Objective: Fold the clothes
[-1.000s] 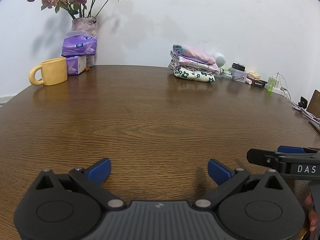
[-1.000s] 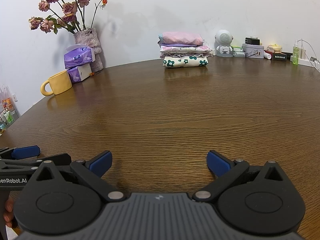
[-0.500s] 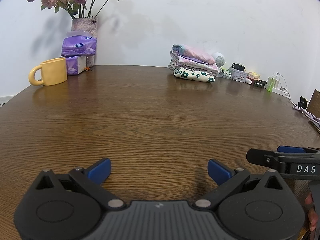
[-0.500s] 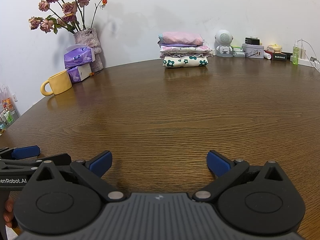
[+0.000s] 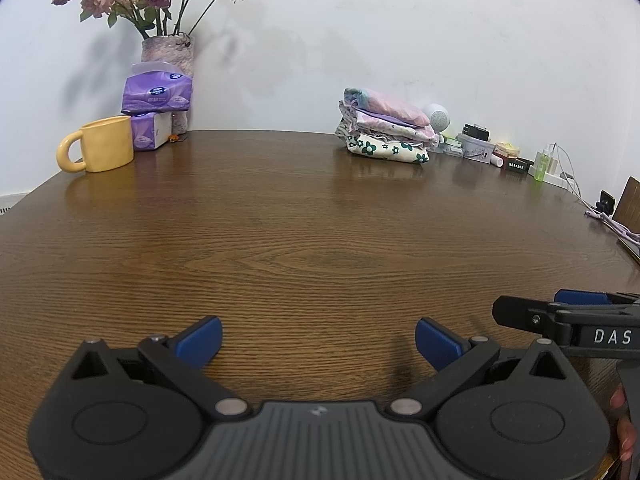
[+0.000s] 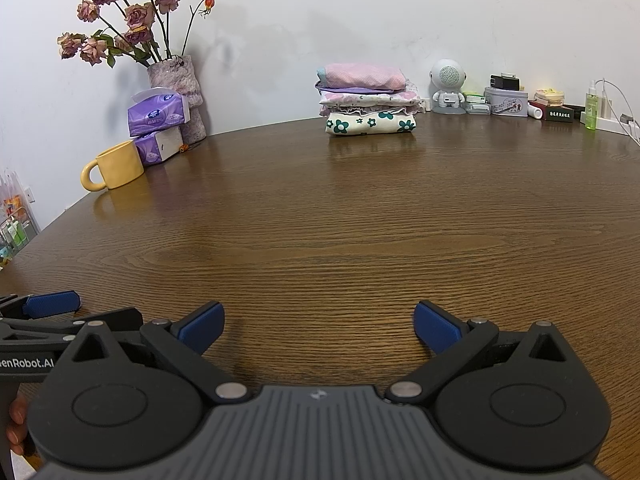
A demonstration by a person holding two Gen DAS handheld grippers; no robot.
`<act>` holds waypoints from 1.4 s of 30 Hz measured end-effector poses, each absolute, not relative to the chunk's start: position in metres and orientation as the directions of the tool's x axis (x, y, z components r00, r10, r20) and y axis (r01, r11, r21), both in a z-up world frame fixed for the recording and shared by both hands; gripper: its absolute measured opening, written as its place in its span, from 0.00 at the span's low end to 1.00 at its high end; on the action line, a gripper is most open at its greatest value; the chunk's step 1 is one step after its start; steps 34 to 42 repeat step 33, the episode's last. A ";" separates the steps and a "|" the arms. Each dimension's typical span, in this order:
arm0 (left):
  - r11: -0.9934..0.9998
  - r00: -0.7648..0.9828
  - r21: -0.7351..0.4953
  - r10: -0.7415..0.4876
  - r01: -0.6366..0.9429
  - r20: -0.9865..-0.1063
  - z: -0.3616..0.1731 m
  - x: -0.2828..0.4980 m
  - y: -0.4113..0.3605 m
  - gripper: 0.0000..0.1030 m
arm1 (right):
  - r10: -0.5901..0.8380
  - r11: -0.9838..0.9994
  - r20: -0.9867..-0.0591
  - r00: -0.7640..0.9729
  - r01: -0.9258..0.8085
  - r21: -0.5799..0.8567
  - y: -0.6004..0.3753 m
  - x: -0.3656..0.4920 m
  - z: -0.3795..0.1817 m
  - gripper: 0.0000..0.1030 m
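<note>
Neatly folded stack of clothes (image 6: 369,99) at the table's (image 6: 360,216) far edge, floral piece lowest, pink on top; left gripper (image 5: 318,340) and right gripper (image 6: 319,326) both spread wide, holding nothing

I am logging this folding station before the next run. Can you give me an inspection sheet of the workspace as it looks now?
Surface: dark brown wood-grain table, middle bare.
Job's things: stack of folded clothes at the far edge, pink piece on top, green-flowered cream piece at the bottom; no unfolded garment seen.
Clutter: yellow ceramic mug, purple tissue packs, vase of dried roses, white robot-shaped speaker, tins and a green spray bottle.
Grippers: left gripper and right gripper open, empty, side by side.
Cables: white cables at far right.
Surroundings: plain white wall.
</note>
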State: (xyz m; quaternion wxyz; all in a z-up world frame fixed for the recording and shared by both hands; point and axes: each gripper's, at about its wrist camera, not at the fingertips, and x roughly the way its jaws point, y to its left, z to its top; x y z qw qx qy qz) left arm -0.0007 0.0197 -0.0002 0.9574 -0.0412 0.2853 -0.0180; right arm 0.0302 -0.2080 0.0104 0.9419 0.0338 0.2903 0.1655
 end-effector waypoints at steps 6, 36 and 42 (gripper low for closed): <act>0.996 0.836 -0.087 -0.057 0.011 -0.546 0.000 -0.001 0.019 1.00 | 0.331 0.943 -0.536 0.777 -0.292 0.159 -0.208 0.030 0.011 1.00; 0.995 0.839 -0.100 -0.067 0.016 -0.539 0.000 -0.002 0.021 1.00 | 0.333 0.943 -0.535 0.777 -0.292 0.161 -0.208 0.030 0.012 1.00; 0.995 0.839 -0.100 -0.067 0.016 -0.539 0.000 -0.002 0.021 1.00 | 0.333 0.943 -0.535 0.777 -0.292 0.161 -0.208 0.030 0.012 1.00</act>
